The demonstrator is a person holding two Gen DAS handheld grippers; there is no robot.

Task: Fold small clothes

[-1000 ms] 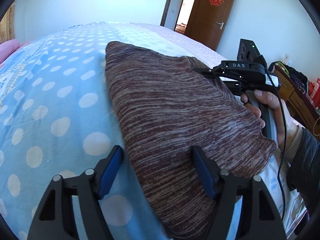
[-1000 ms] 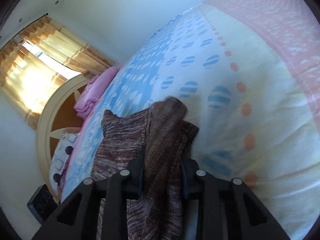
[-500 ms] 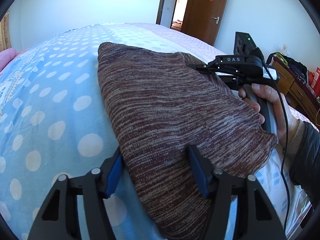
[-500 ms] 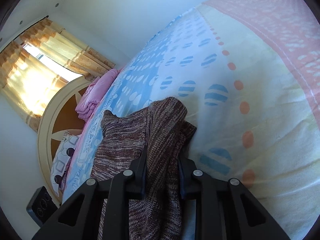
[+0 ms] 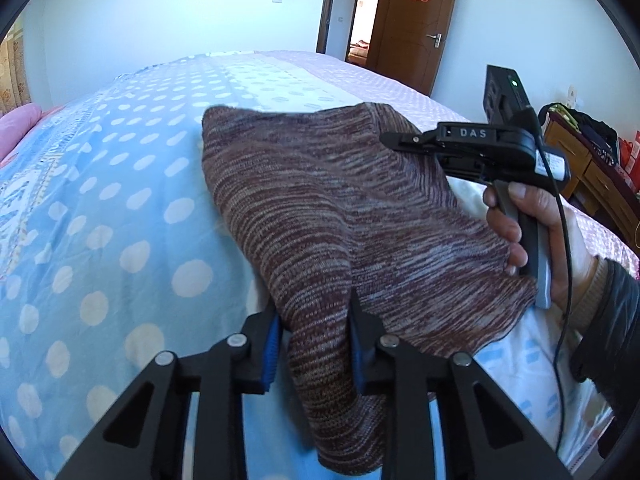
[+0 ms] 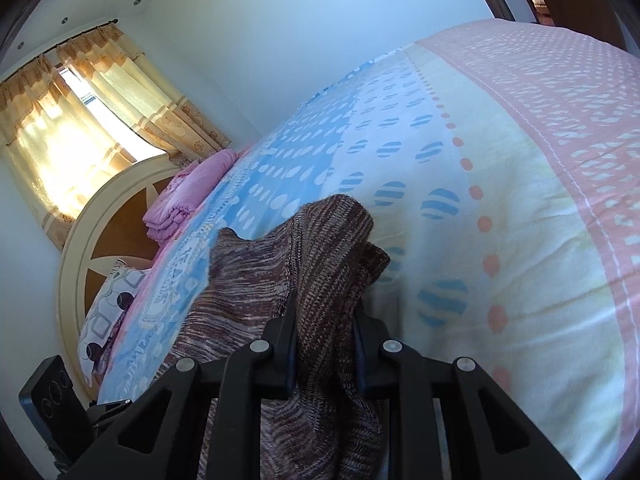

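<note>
Left claw has just been closing, and its blue pads now pinch the near edge of the knit, a fold of brown-and-grey striped cloth bunched between them. The knit lies spread over the bed, on the blue part of the cover with pale dots, and the pinched edge is lifted clear of it.

Over on the right side of the left view, the right claw comes in from the side, gripped by a hand in a dark sleeve, its tip on the far right corner of the knit. A black cable hangs down past the wrist.

From the right camera, the right claw has been easing tighter too, and it is clamped on a thick gather of the knit, which humps up ahead of the fingers and drapes down between them. Beyond it the cover runs from blue dots to cream to a pink band. A pink folded blanket sits at the headboard, with curtains lit behind. A brown door stands open in the far wall.
</note>
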